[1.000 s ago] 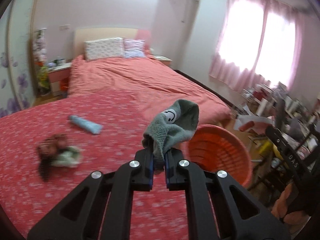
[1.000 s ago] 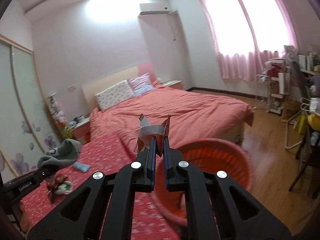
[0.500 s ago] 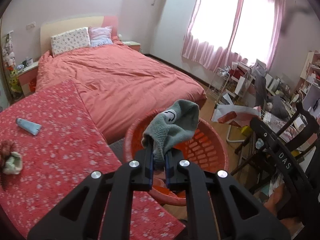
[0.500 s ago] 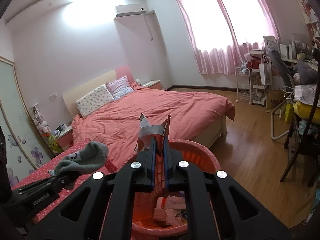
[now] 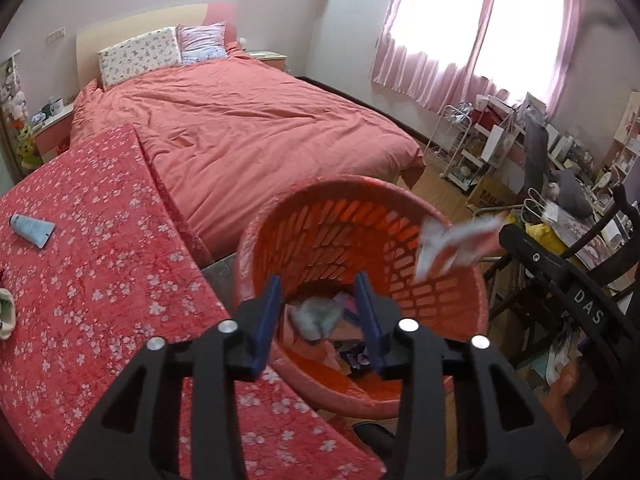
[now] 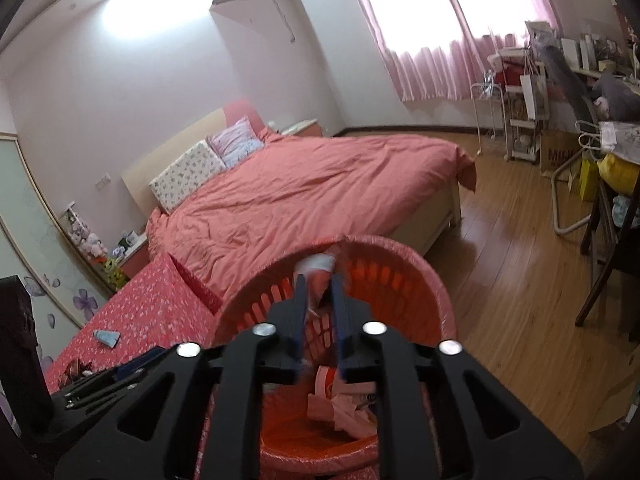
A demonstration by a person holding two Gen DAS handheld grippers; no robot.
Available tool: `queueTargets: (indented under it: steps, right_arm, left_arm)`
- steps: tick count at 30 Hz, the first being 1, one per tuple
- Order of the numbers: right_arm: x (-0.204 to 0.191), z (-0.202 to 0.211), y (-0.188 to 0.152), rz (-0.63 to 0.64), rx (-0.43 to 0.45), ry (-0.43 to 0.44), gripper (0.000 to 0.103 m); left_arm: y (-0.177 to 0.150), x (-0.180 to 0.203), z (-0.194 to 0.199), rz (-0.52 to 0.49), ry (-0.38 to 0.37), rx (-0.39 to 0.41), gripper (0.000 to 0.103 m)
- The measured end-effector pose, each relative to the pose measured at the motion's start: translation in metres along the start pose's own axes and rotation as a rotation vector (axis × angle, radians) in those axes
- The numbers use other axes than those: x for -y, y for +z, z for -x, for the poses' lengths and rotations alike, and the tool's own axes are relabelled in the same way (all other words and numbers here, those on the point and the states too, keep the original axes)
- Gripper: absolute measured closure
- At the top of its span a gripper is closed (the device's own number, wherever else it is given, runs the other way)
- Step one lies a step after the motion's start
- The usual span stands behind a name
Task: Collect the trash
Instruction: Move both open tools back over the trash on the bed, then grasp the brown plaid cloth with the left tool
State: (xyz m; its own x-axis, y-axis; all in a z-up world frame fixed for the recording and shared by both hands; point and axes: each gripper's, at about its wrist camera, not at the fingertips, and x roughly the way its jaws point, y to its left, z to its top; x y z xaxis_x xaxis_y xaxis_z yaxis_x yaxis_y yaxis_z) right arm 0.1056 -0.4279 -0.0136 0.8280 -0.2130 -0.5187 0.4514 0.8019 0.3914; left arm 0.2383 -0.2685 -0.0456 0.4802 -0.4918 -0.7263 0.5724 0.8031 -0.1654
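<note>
Left to right: one blue tube [image 5: 32, 230] lay on floral tablecloth [image 5: 100, 264], far left; one crumpled scrap [image 5: 5, 315] at left edge. My left gripper [image 5: 318, 322] over orange basket [image 5: 360, 216], jaws opening, nothing between; grey sock [image 5: 318, 316] blurred just under them, over basket's litter. My right gripper [image 6: 319, 312] also over basket, jaws opening around red-white wrapper [image 6: 320, 280], grip unclear. Step, I judged: dropping trash. Next called for return to table, two pieces left.

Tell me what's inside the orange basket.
The orange basket holds a blurred grey sock, pale crumpled paper scraps and a dark wrapper. The gripper fingers and the near wall hide the rest of the bottom.
</note>
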Motion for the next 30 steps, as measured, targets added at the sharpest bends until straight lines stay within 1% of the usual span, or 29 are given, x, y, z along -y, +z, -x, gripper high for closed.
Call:
queueTargets:
  steps: [3, 4, 5, 7, 10, 17, 24, 26, 30]
  right_arm:
    - [-0.002, 0.003, -0.001, 0.003, -0.004, 0.002, 0.068]
    - [-0.003, 0.003, 0.0, 0.005, -0.004, 0.001, 0.063]
    - [-0.005, 0.004, 0.0, 0.01, -0.002, 0.0, 0.06]
    - [-0.008, 0.006, -0.001, 0.023, 0.001, -0.005, 0.059]
    - [-0.016, 0.01, -0.002, 0.051, 0.005, -0.014, 0.054]
    - [-0.036, 0.003, -0.009, 0.106, -0.023, 0.004, 0.054]
    - [-0.075, 0.001, -0.025, 0.199, -0.054, 0.044, 0.054]
    - [-0.085, 0.002, -0.03, 0.222, -0.061, 0.052, 0.054]
    - [-0.108, 0.0, -0.043, 0.288, -0.084, 0.06, 0.054]
  left_arm:
    - [-0.002, -0.01, 0.002, 0.012, 0.025, 0.003, 0.056]
    - [-0.004, -0.015, 0.004, 0.015, 0.038, 0.007, 0.052]
    - [-0.005, -0.018, 0.006, 0.016, 0.05, 0.01, 0.05]
    - [-0.007, -0.029, 0.012, 0.017, 0.086, 0.021, 0.041]
    - [-0.014, -0.045, 0.024, 0.021, 0.131, 0.032, 0.036]
    - [-0.028, -0.104, 0.059, 0.055, 0.243, 0.055, 0.035]
    - [-0.039, -0.163, 0.1, 0.087, 0.373, 0.117, 0.035]
    - [-0.042, -0.188, 0.114, 0.119, 0.424, 0.126, 0.035]
    - [-0.047, -0.237, 0.134, 0.216, 0.488, 0.136, 0.035]
